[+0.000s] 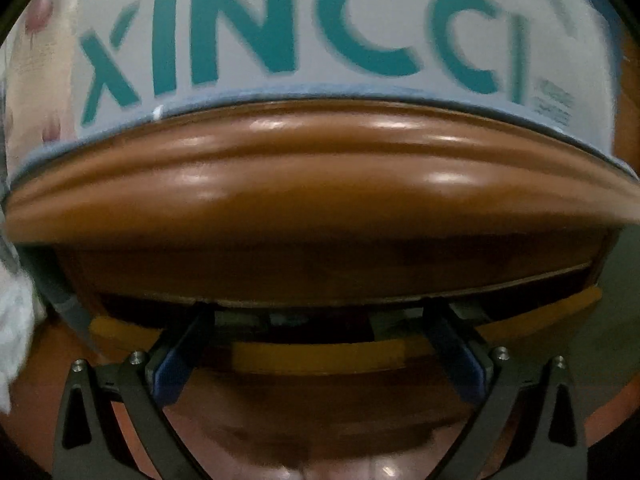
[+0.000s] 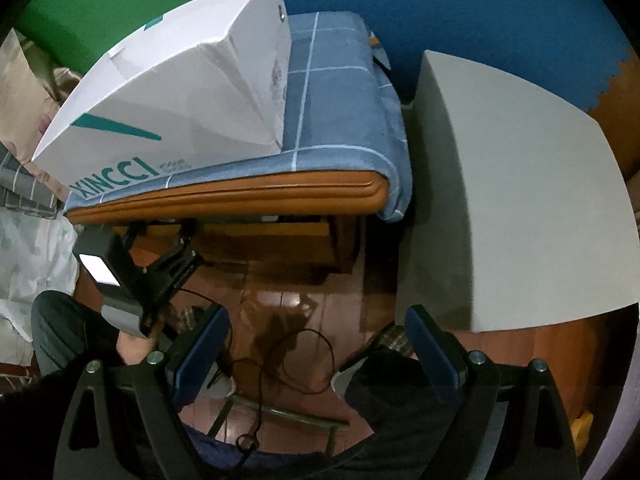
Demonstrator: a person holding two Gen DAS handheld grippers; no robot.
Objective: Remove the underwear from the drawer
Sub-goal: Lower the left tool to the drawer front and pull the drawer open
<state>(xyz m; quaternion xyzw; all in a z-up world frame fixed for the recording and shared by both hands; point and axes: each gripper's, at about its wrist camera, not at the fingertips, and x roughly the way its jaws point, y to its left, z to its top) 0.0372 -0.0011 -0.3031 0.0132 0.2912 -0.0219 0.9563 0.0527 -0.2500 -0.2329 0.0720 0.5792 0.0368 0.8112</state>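
Observation:
In the left wrist view my left gripper [image 1: 320, 312] is open, its blue-padded fingers [image 1: 176, 372] reaching into the dark gap of the drawer [image 1: 312, 356] under the brown nightstand top [image 1: 312, 196]. The drawer front shows as a yellowish wood strip. No underwear shows in either view. In the right wrist view my right gripper [image 2: 316, 332] is open and empty, held back above the floor. There the left gripper [image 2: 168, 240] is seen at the drawer [image 2: 272, 236] under the nightstand edge [image 2: 240, 196].
A white paper bag [image 2: 172, 100] printed XINCCI stands on a blue checked cloth [image 2: 336, 112] on the nightstand. A grey panel [image 2: 512, 200] stands to the right. Shiny brown floor [image 2: 280, 300], a black cable [image 2: 288, 364] and the person's legs lie below.

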